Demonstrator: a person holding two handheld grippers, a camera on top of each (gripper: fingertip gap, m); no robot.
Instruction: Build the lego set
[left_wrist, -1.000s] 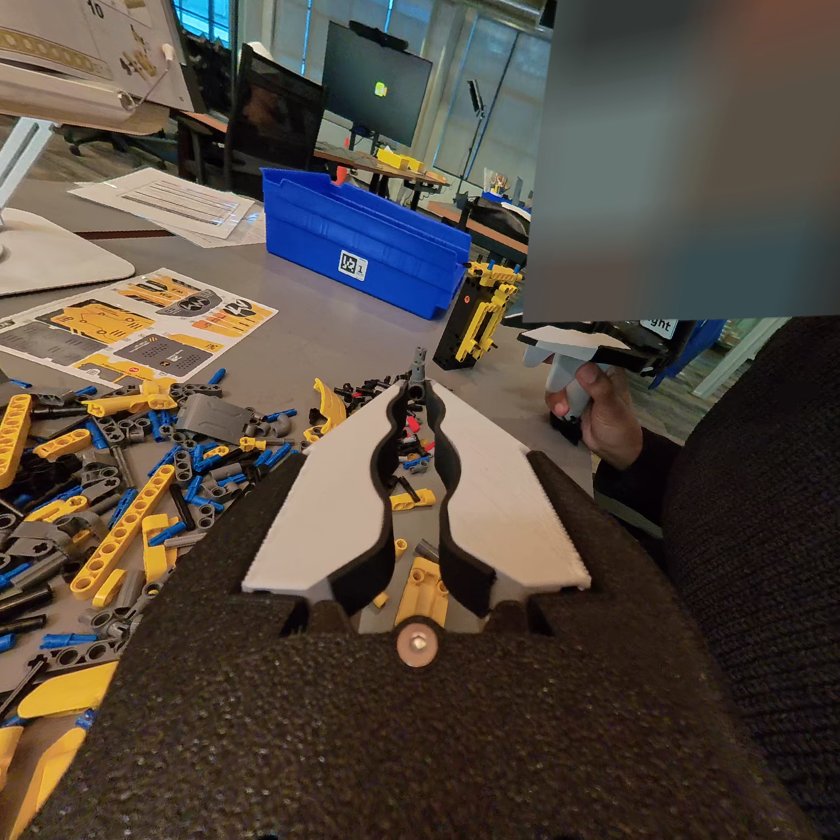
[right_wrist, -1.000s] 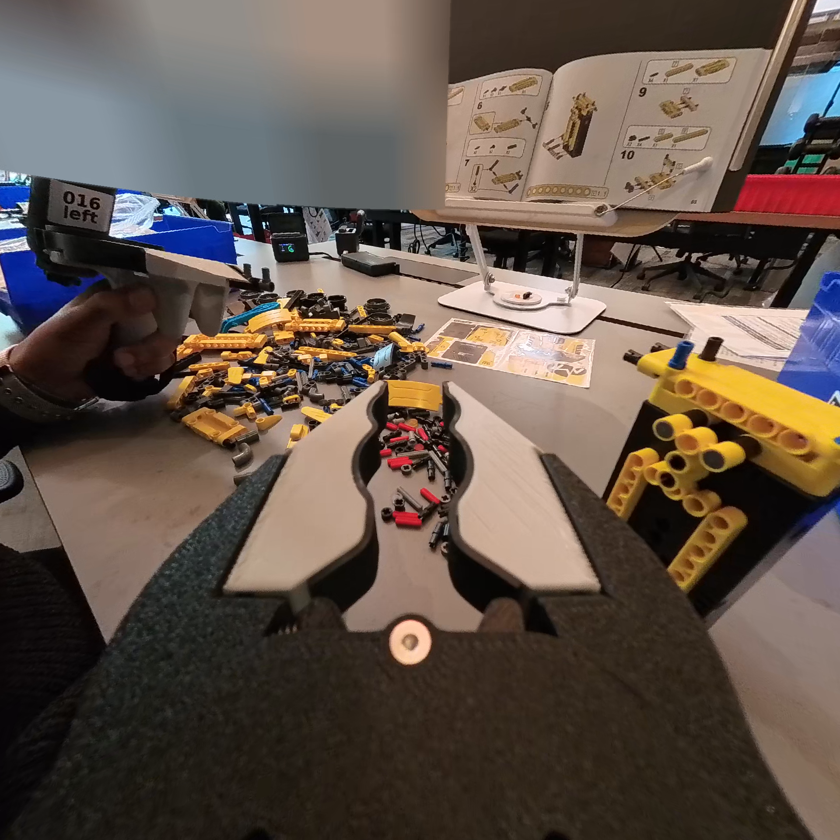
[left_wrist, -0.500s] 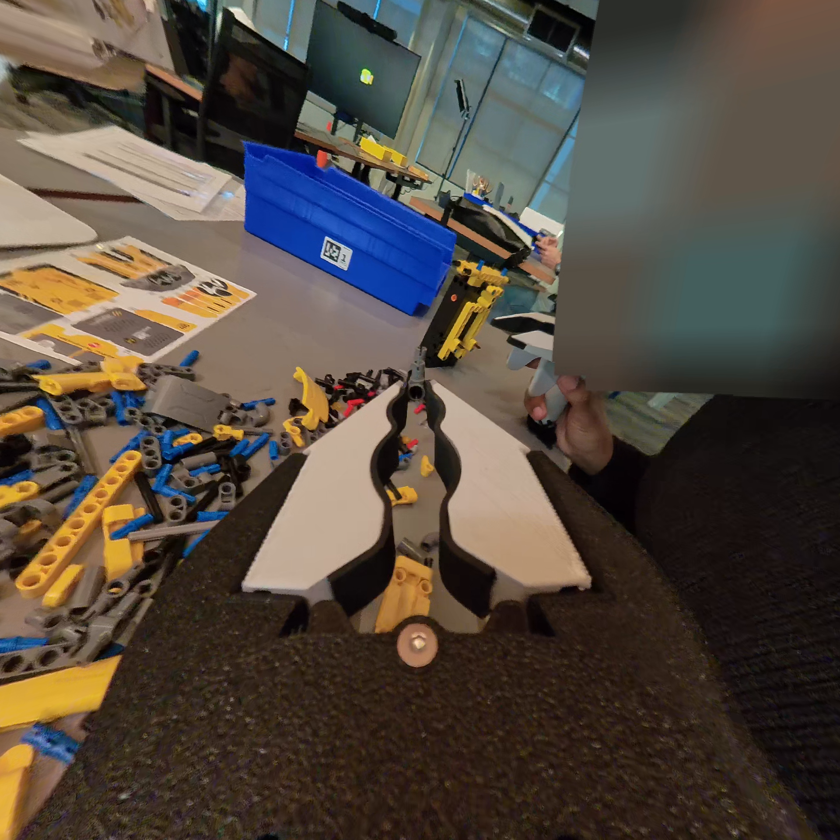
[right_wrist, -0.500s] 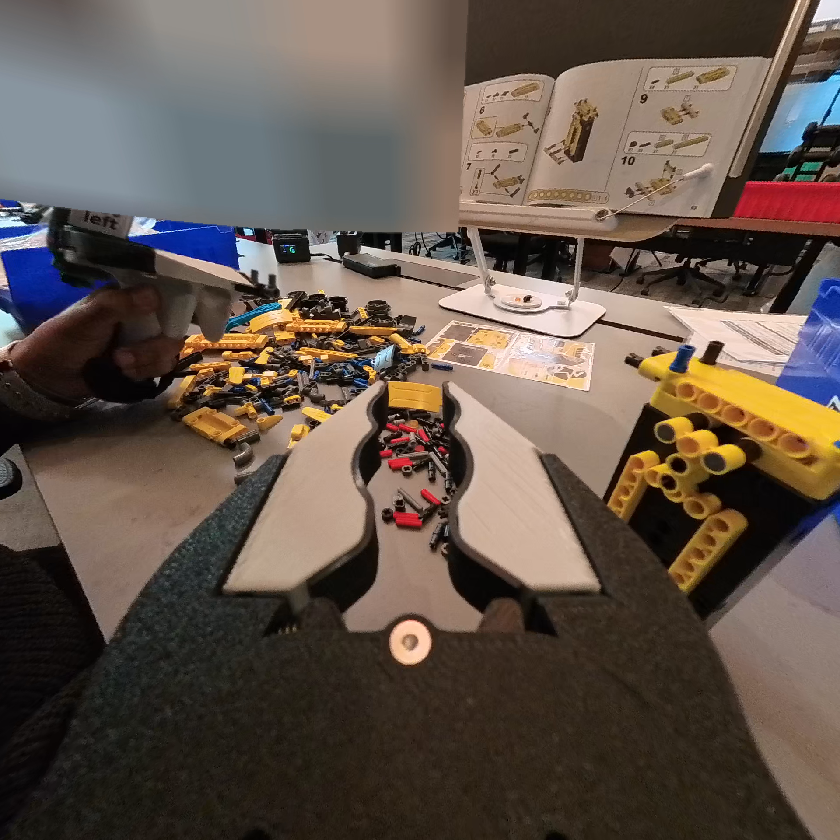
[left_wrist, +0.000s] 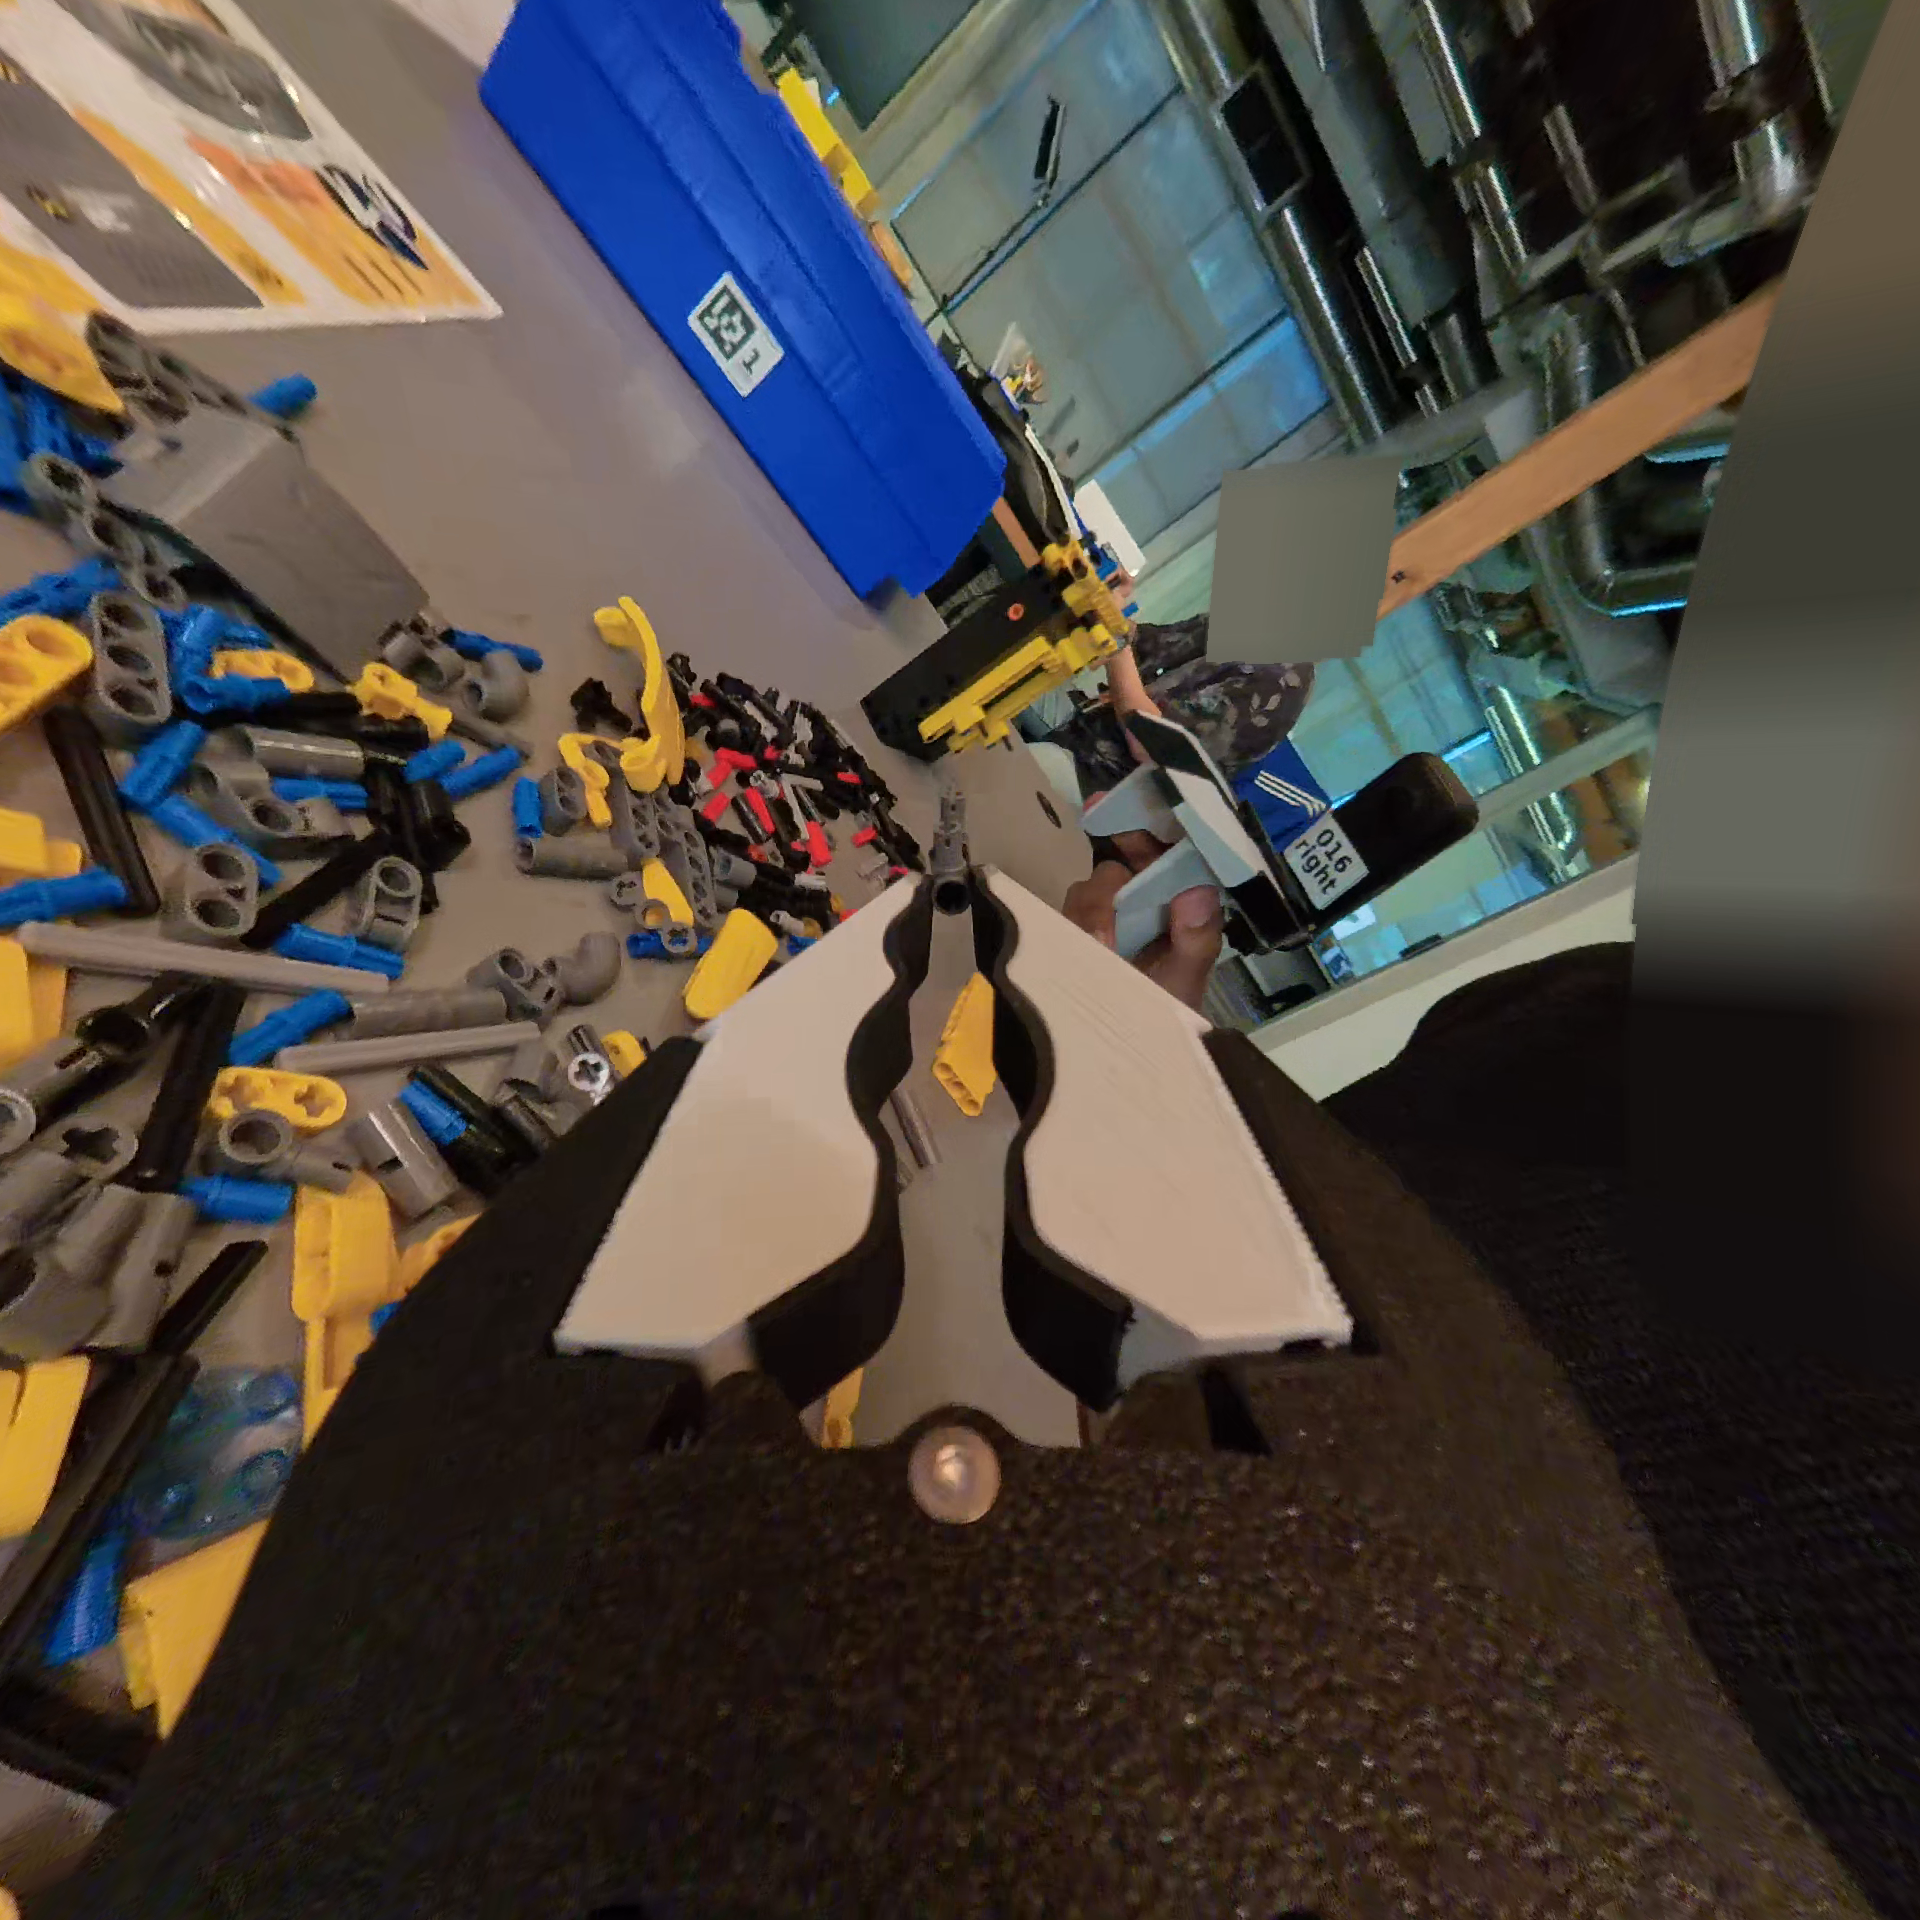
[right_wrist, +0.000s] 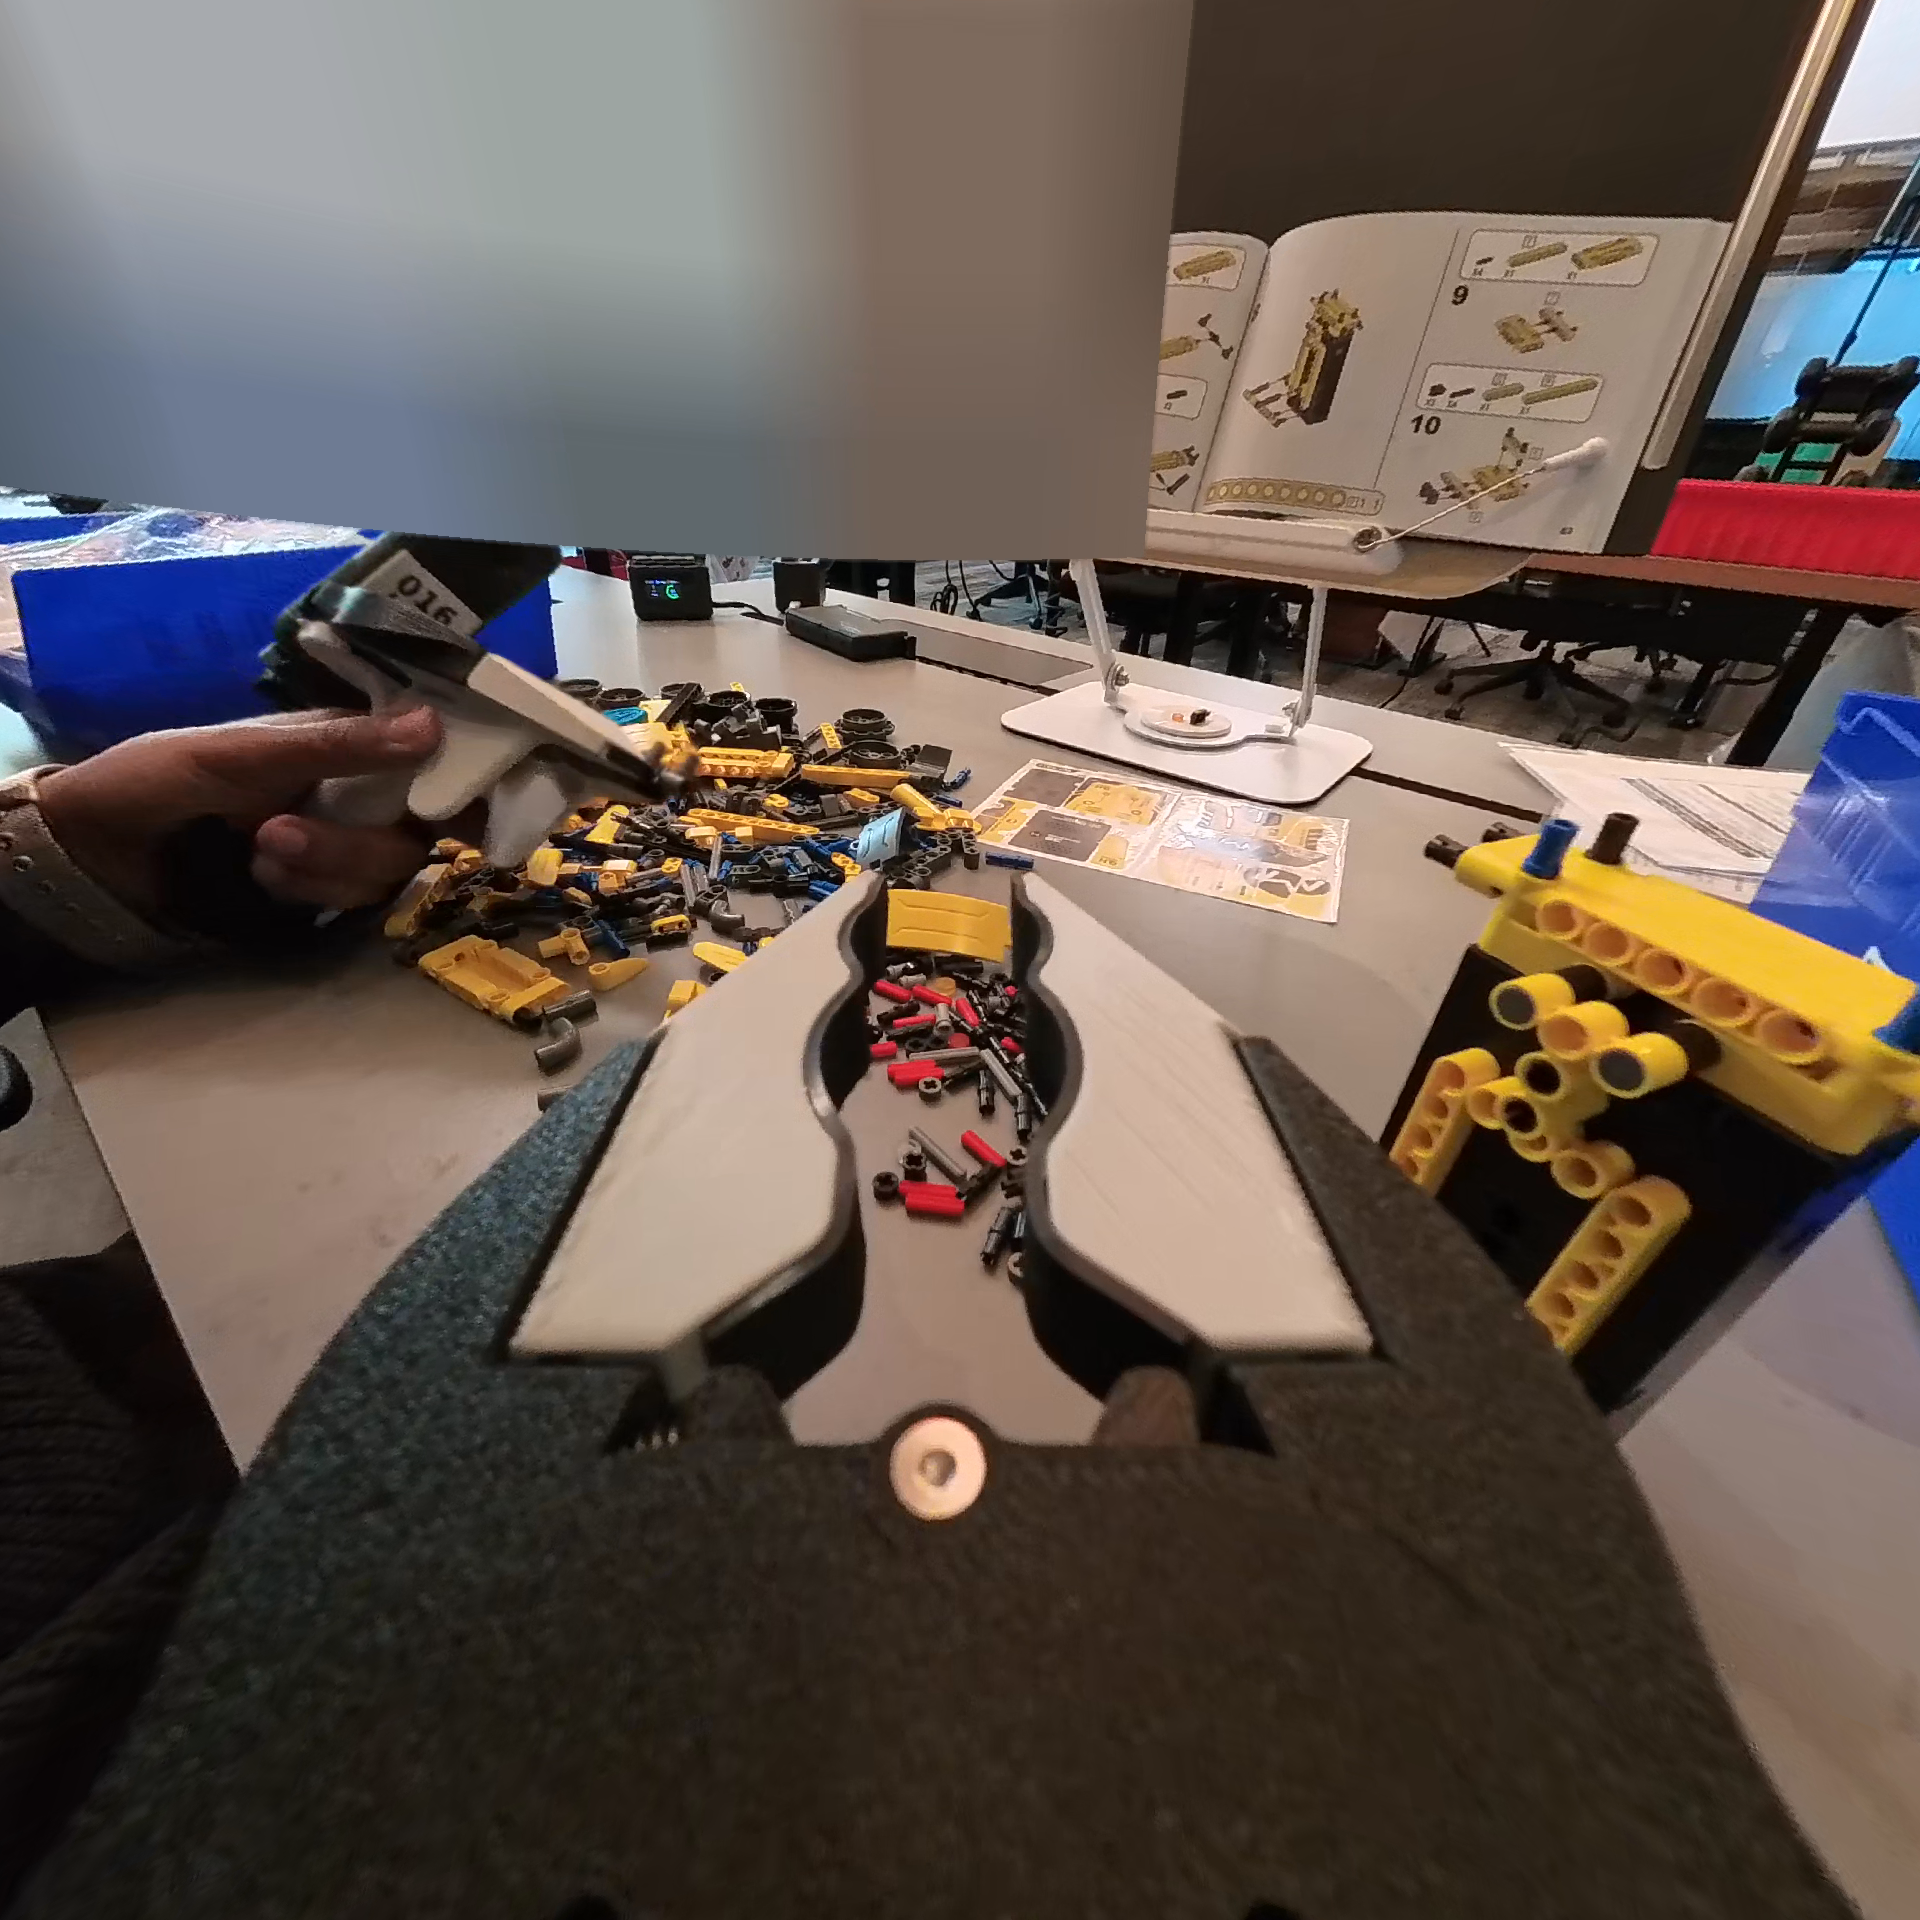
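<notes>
Grey tabletop (right_wrist: 260, 1091), office behind it, and bricks everywhere. My left gripper (left_wrist: 948, 896) is clenched on a small grey connector (left_wrist: 948, 831) that pokes out past the tips. What's changed: that gripper has rolled over hard since a second ago, so the whole room sits slanted in its view, and from the right wrist view its nose now tips down toward the loose parts pile (left_wrist: 260, 831). The connector hasn't slipped.

My right gripper (right_wrist: 945, 894) has barely budged. It's released, jaws well apart, holding nothing, and hovers over a scatter of red and black pins (right_wrist: 956, 1049), with a yellow panel (right_wrist: 948, 925) lying just past the tips.

Room-wise: the yellow and black assembly (right_wrist: 1621, 1039) stands just beside my right gripper on its right side, with the blue bin (left_wrist: 748, 312) behind it, so that side is tight. Bare tabletop opens up to the near left of the right gripper, before the front edge. Farther back lie the sticker sheet (right_wrist: 1164, 836) and the instruction booklet (right_wrist: 1455, 364) on its stand, well apart from both grippers.
</notes>
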